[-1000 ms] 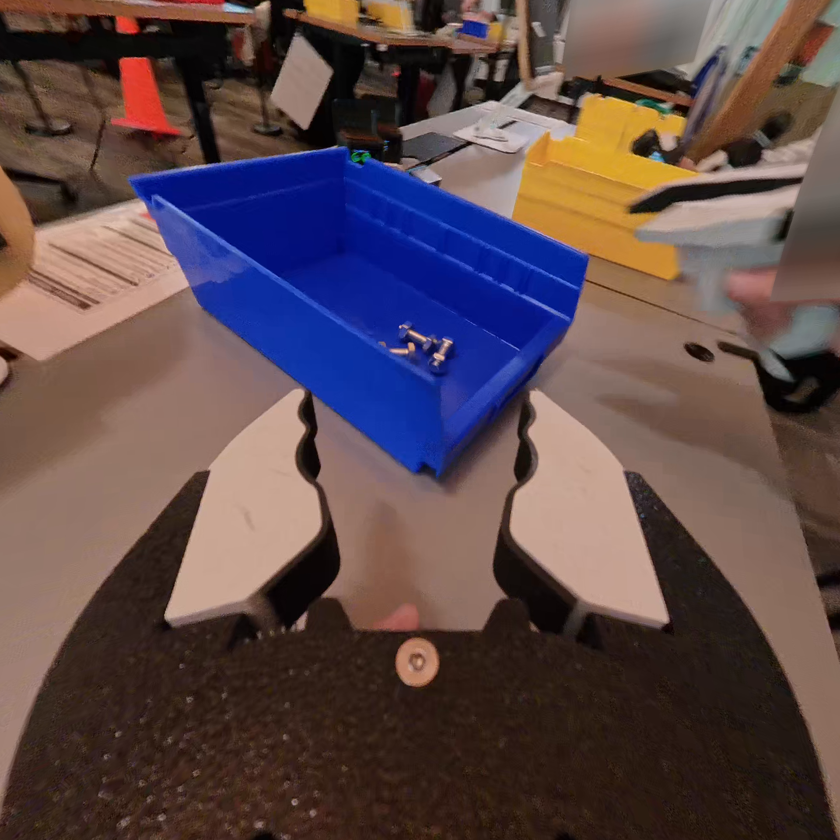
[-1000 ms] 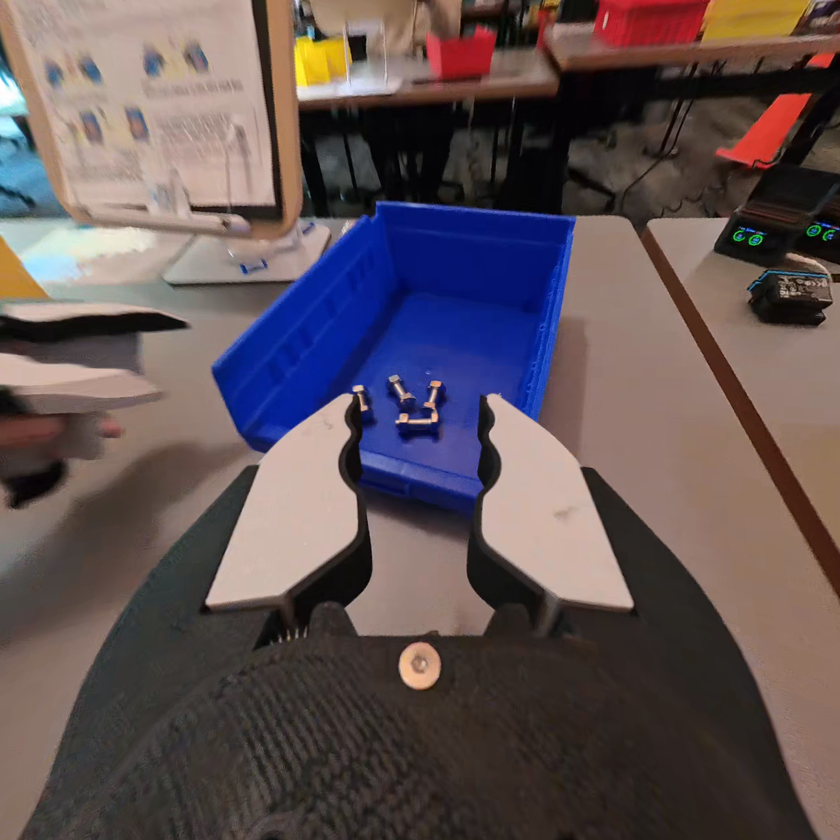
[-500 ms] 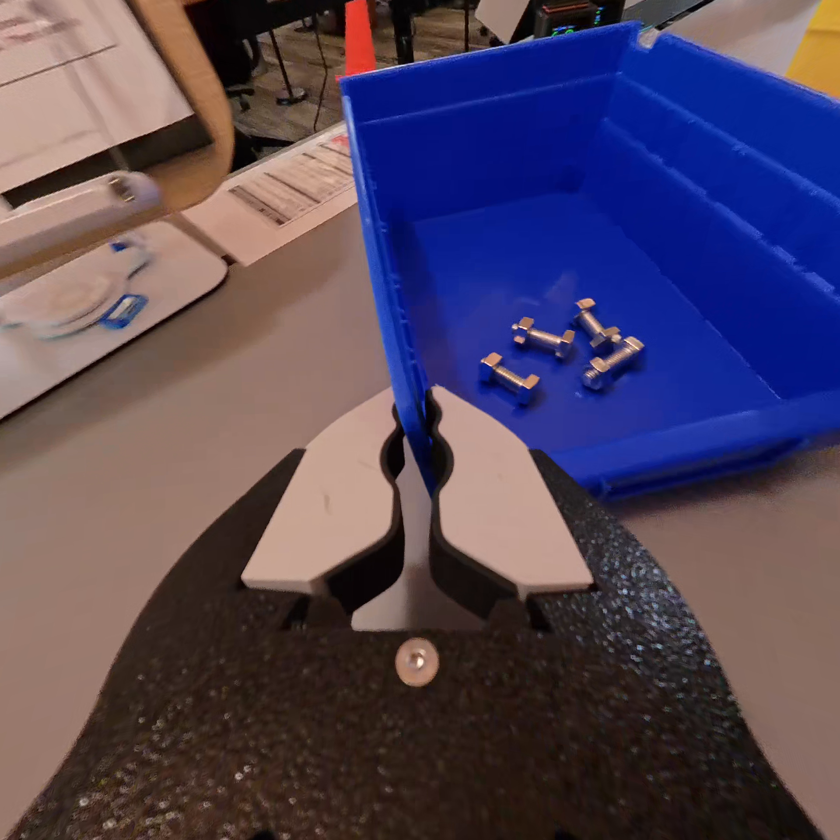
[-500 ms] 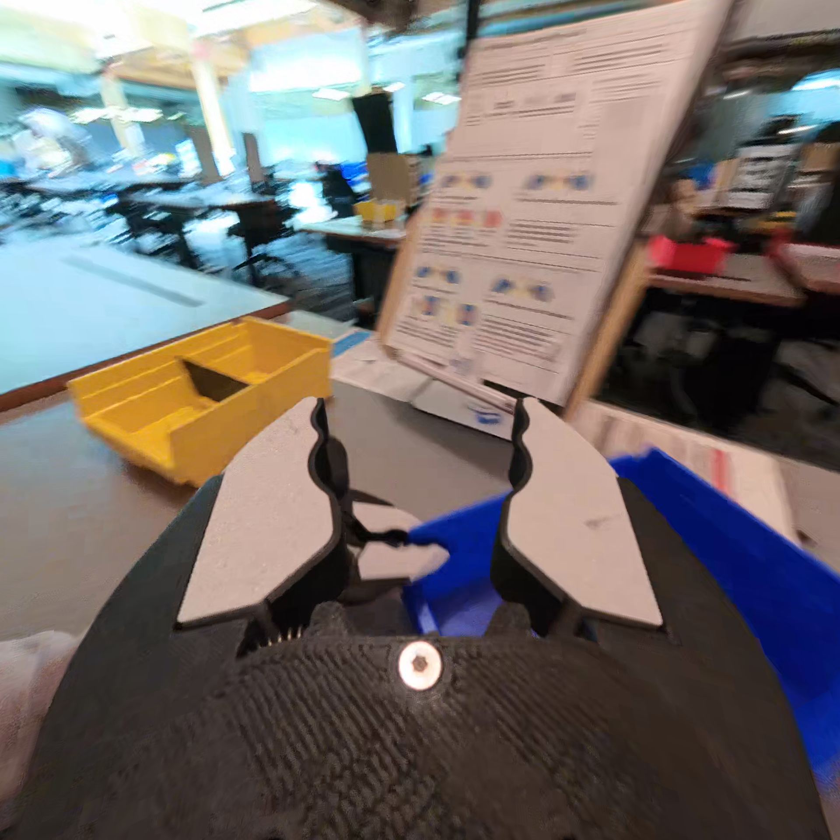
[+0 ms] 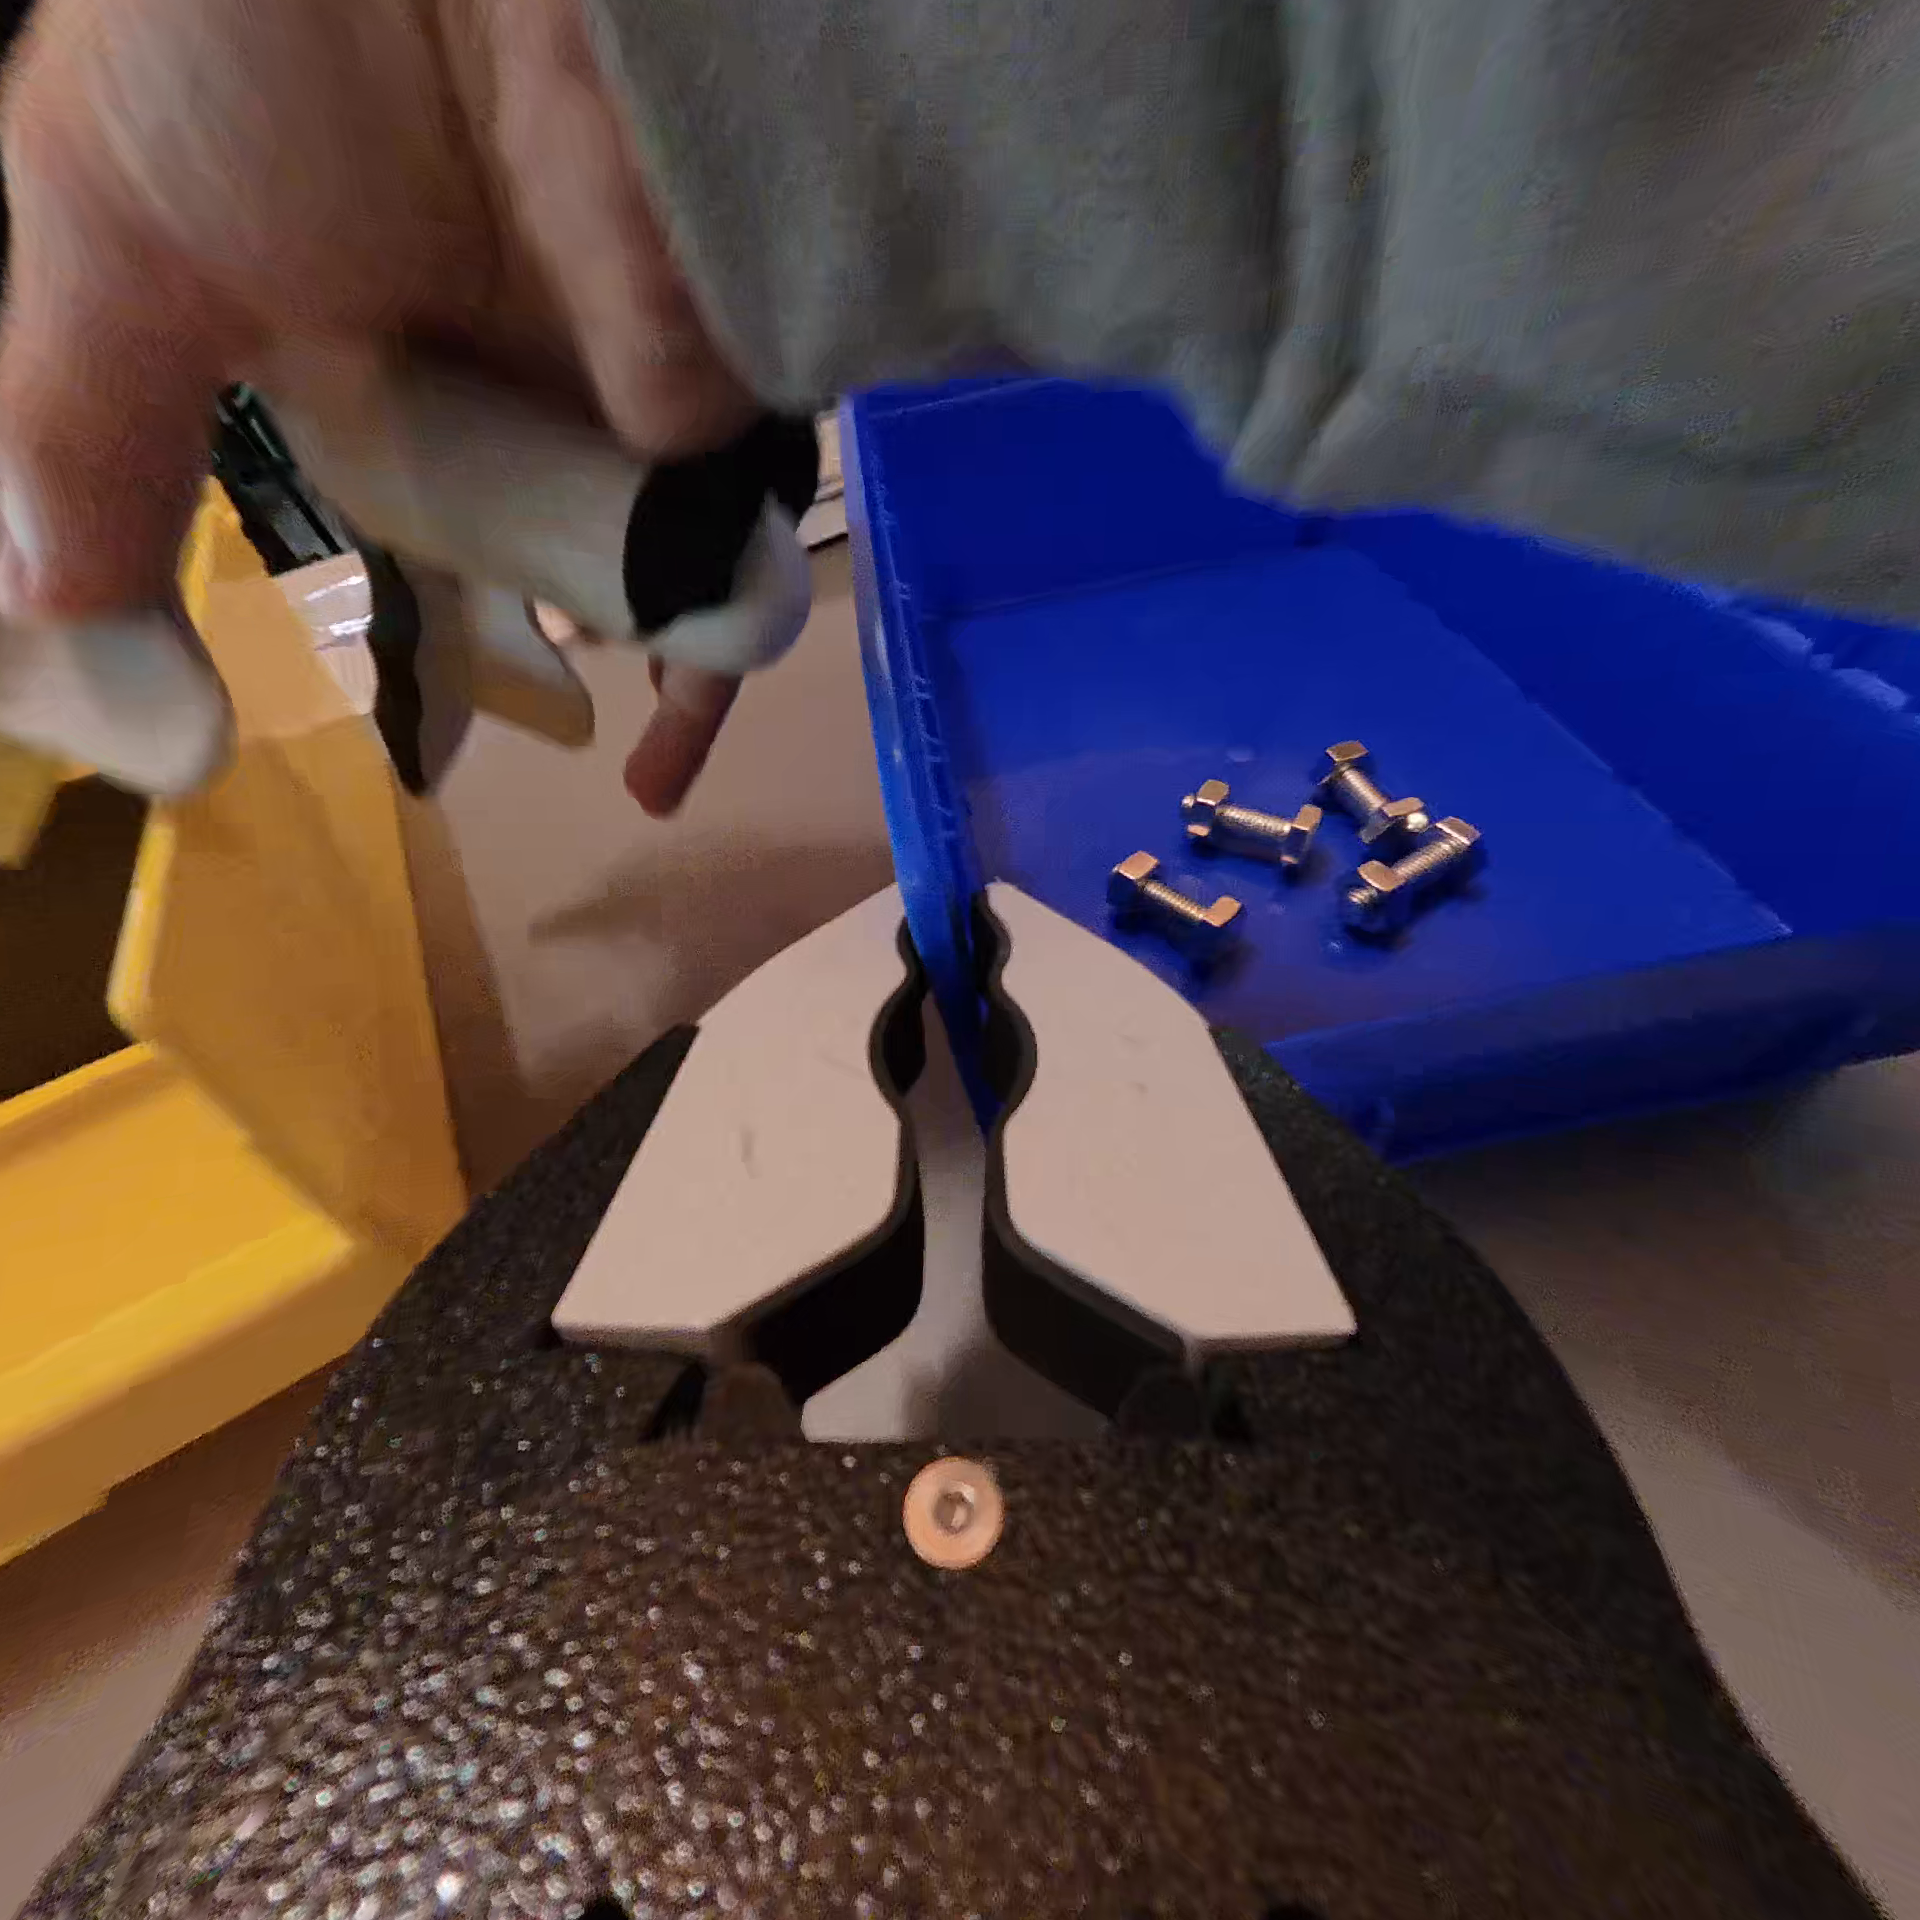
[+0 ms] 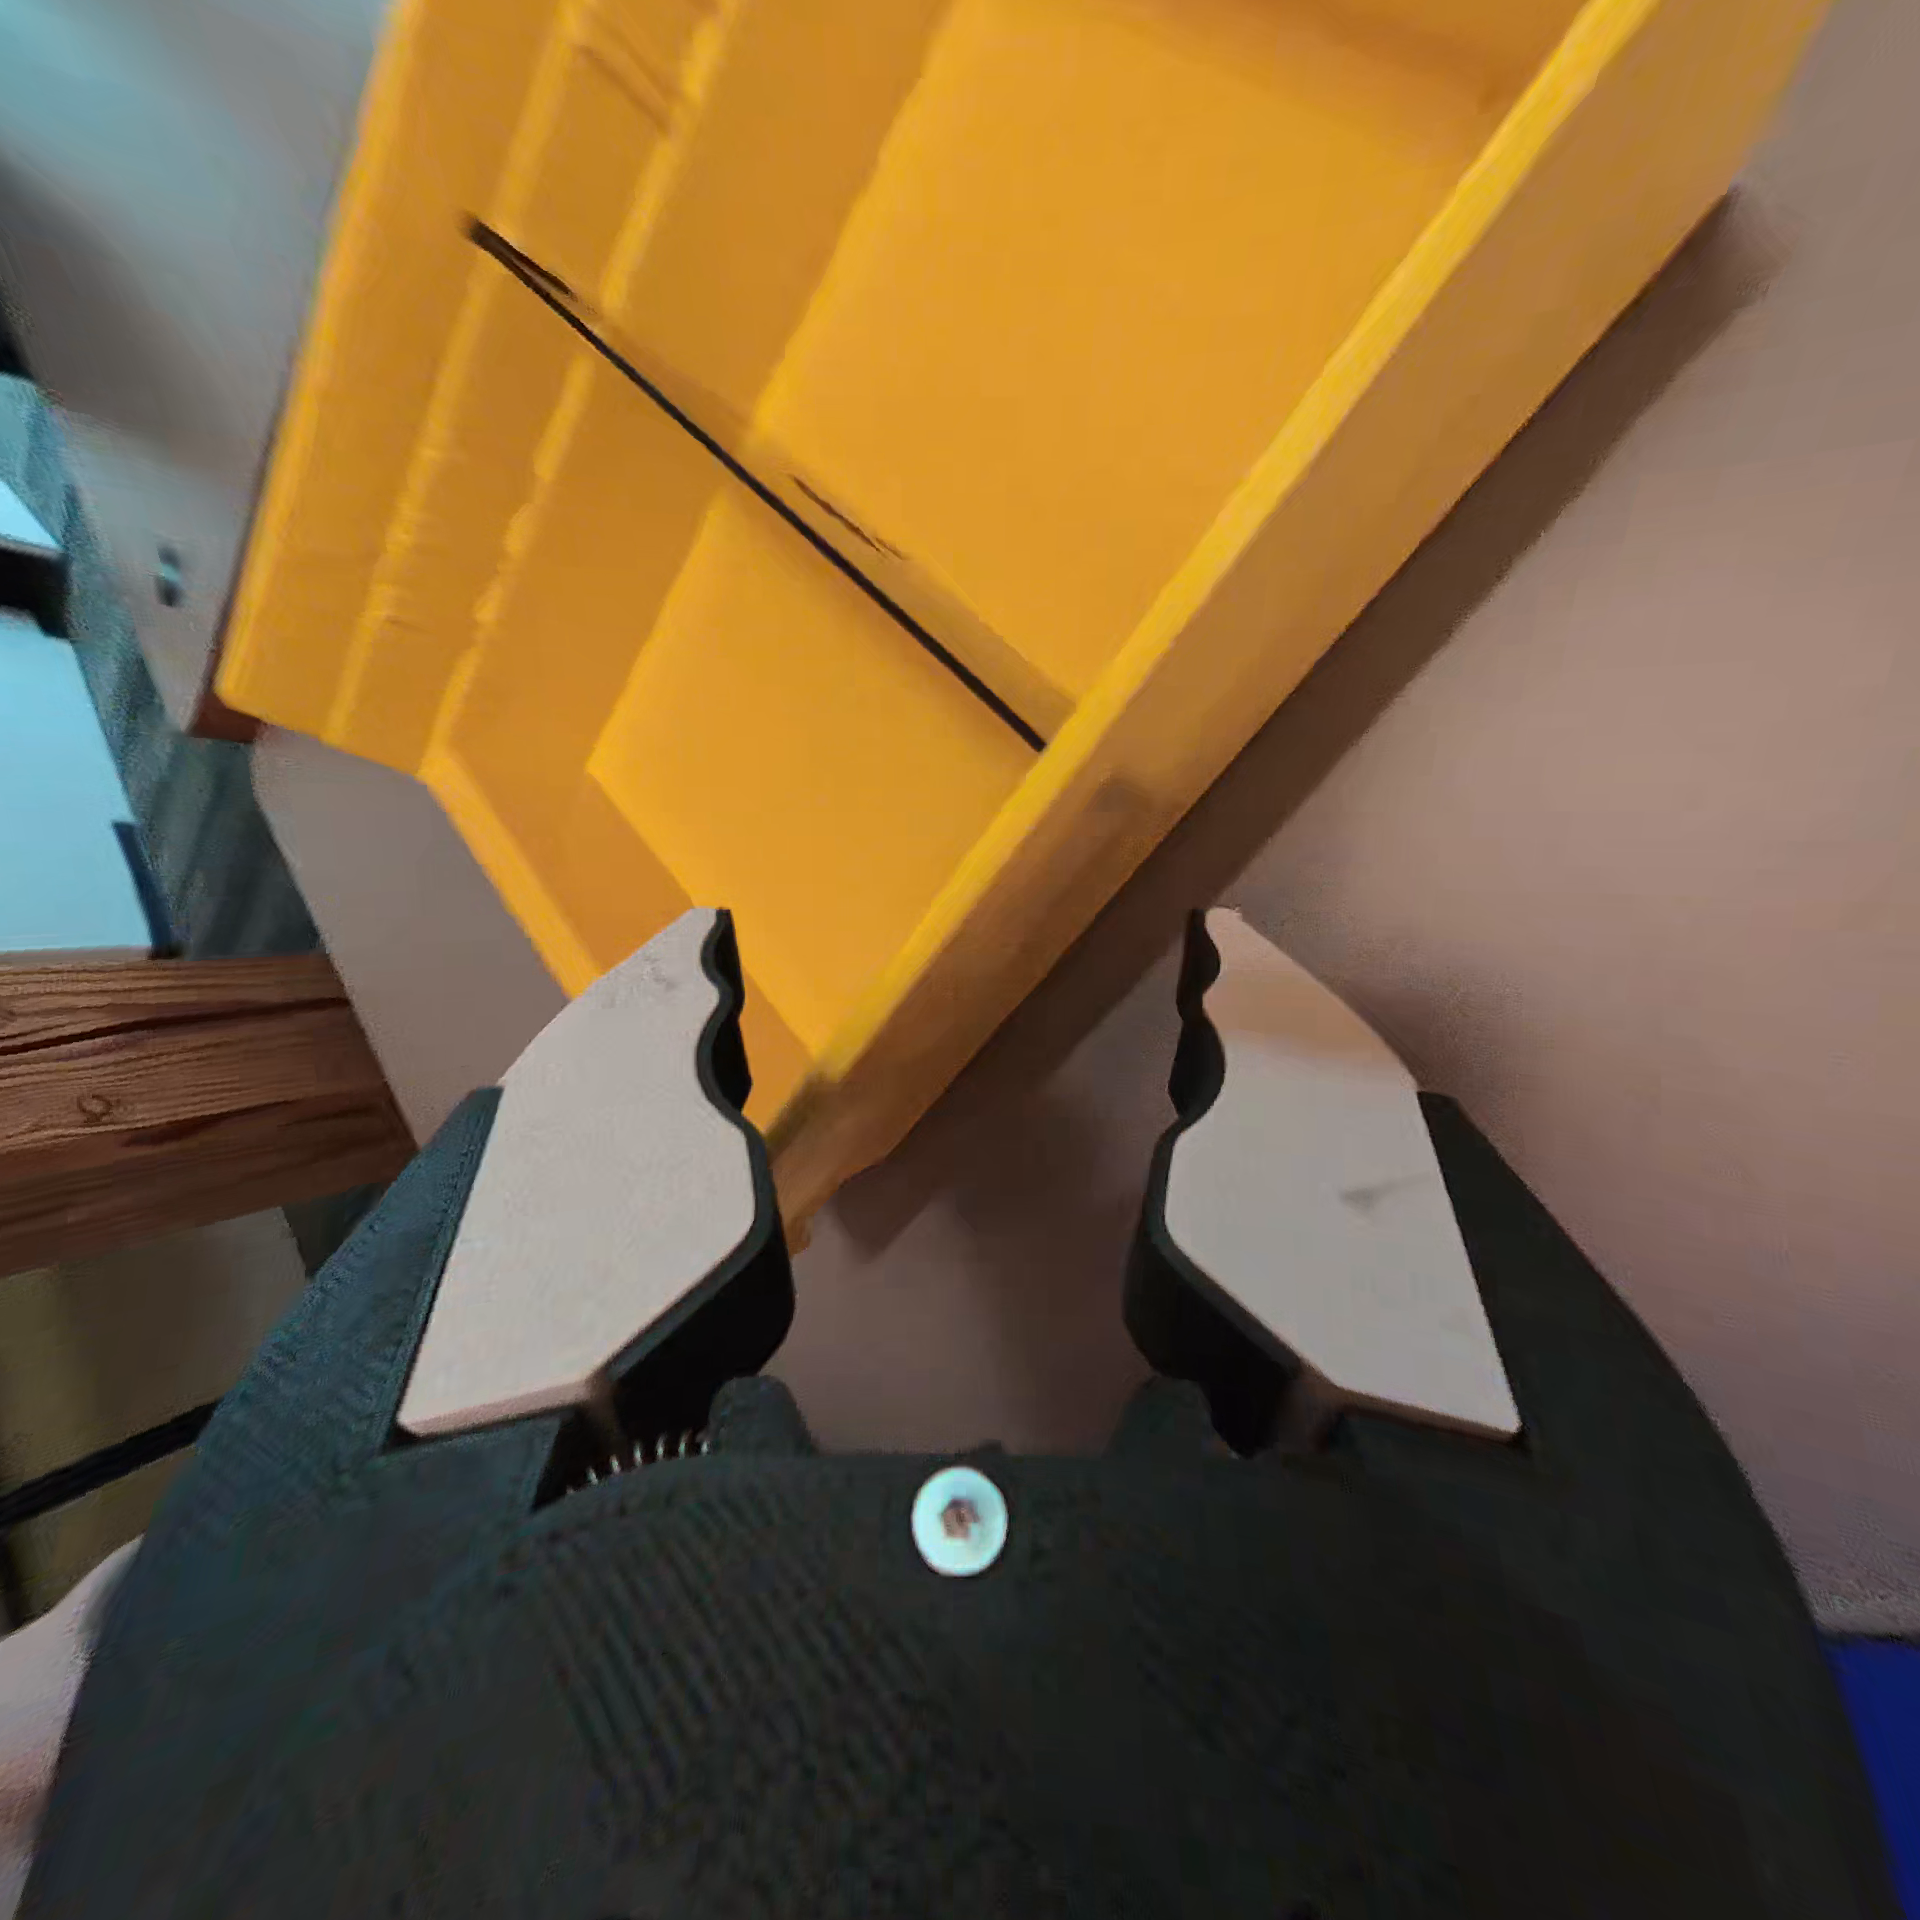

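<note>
1. You are pinching the blue bin's (image 5: 1351,665) side wall with your left gripper (image 5: 951,925), pads pressing on both faces.
2. Four bolts (image 5: 1294,842) are lying inside the blue bin, right of the pinched wall.
3. Your right gripper (image 6: 961,935) is hanging spread wide over the yellow bin's (image 6: 831,416) corner, left of the blue bin.
4. The yellow bin is showing two compartments split by a black divider (image 6: 748,478).

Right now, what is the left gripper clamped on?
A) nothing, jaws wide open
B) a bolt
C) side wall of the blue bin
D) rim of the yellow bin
C: the left gripper has its fingers closed on the side wall of the blue bin; the bolts lie loose inside.
</note>
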Demonstrator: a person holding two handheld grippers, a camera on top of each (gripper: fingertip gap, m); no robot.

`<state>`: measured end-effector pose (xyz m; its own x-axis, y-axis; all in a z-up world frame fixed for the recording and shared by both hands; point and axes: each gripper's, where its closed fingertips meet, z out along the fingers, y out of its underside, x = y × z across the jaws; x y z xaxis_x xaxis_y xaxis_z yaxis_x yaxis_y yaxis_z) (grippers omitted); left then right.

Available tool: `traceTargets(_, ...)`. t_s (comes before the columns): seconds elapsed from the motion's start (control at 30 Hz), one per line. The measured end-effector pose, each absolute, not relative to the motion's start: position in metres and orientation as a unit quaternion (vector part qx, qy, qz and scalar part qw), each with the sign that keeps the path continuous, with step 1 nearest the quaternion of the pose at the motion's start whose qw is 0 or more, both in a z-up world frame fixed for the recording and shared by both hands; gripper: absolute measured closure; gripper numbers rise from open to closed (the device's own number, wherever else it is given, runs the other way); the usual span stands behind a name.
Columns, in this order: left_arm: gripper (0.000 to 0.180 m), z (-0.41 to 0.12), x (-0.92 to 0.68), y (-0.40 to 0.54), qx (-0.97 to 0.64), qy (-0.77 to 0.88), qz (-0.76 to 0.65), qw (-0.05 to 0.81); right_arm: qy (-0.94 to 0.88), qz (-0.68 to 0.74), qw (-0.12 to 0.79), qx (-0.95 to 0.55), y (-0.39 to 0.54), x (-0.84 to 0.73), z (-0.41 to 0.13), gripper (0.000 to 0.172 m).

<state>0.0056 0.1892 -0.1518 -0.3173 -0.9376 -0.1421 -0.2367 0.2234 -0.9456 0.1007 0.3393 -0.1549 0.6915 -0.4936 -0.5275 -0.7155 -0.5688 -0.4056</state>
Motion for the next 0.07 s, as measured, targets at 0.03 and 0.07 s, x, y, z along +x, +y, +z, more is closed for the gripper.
traceTargets(0.03,0.175,-0.1518,0.0056,0.1938,-0.431,0.679,-0.448,0.391,0.352,0.205,0.295,-0.864,0.3500,0.0944,-0.1621,0.078)
traceTargets(0.07,0.175,-0.1521,0.0062,0.1981,-0.431,0.679,-0.449,0.389,0.351,0.222,0.285,-0.864,0.3586,0.0890,-0.1663,0.091)
